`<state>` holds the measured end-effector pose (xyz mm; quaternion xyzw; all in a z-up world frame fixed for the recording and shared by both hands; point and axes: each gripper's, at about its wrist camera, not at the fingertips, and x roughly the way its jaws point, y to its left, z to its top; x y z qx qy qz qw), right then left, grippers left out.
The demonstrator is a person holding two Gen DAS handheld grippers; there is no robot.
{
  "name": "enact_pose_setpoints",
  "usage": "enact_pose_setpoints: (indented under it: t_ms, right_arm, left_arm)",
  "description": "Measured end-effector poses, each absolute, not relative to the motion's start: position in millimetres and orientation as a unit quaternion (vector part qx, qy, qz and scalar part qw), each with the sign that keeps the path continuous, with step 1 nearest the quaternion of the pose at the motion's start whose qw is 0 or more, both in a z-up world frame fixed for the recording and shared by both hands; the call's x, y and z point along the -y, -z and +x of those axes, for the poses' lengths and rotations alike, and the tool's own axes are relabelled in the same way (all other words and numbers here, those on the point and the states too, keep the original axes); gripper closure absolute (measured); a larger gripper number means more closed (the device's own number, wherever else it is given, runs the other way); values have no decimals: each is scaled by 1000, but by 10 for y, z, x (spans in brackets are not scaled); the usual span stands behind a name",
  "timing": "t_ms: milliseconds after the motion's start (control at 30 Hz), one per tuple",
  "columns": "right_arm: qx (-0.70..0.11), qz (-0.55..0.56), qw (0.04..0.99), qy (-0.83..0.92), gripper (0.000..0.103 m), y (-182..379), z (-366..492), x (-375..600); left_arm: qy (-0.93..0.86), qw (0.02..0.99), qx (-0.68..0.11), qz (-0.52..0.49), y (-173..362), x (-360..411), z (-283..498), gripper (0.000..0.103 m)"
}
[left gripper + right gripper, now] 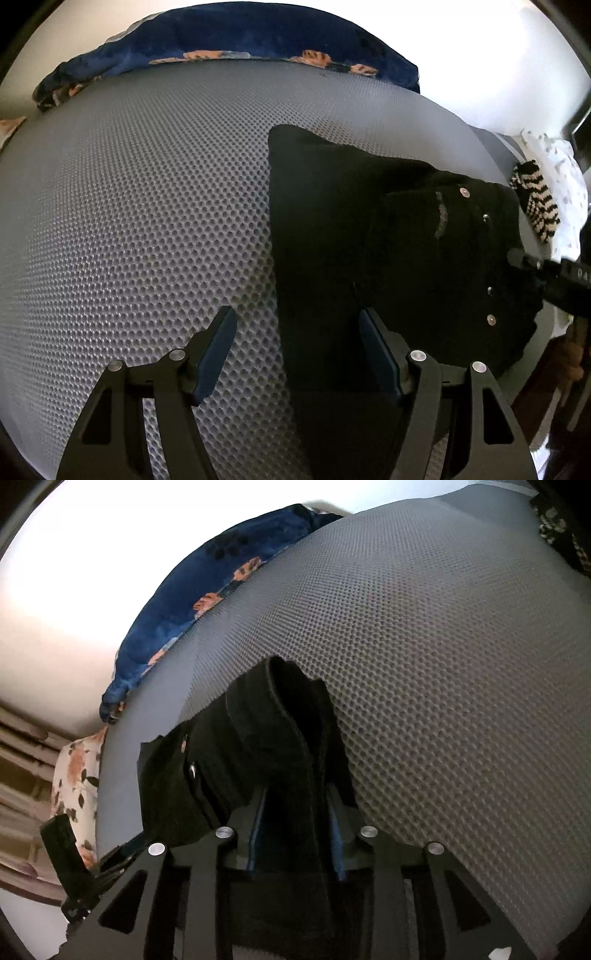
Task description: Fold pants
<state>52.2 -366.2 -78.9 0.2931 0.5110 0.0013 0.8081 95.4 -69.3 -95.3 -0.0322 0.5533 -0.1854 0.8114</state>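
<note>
The black pants lie folded on the grey honeycomb mat, at the right of the left wrist view, with metal rivets showing. My left gripper is open and empty, low over the mat at the pants' near left edge. My right gripper is shut on a fold of the pants near the waistband. Its fingers also show at the right edge of the left wrist view, at the pants' right edge.
A dark blue floral blanket lies bunched along the mat's far edge and shows in the right wrist view. A black-and-white striped cloth lies on white bedding at the right. A floral pillow sits left of the mat.
</note>
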Motion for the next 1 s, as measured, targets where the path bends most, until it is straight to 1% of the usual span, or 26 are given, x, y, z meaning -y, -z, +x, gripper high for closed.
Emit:
enact_pose_setpoints:
  t_ms: [167,300,433,600,733,900,1000]
  right_arm:
    - [-508,292,811,9,73,779,243,3629]
    - [-508,283,813,16,71,765,147,3574]
    - [-505,272,819,21,71,728,59,3528]
    - [-502,231,833,33,77,668,9,3420]
    - [-498,231,835,36,80,621,-48,3433]
    - [-504,238,829,39,81,675,-86,3480]
    - [-510,248,823,41,79,770,-84,3530]
  left_arm:
    - [193,812,-551,-20,943,747,829,34]
    - [197,813,-547,-13,929,762,706,34]
    - [200,817,-541,-6,911,743,548,34]
    - [203,819,-537,3,893,735,448,34]
    - [206,819,-535,6,880,720,374,34]
    - [209,821,-531,24,908,751,304,34]
    - [208,823,-527,35,928,787,296,34]
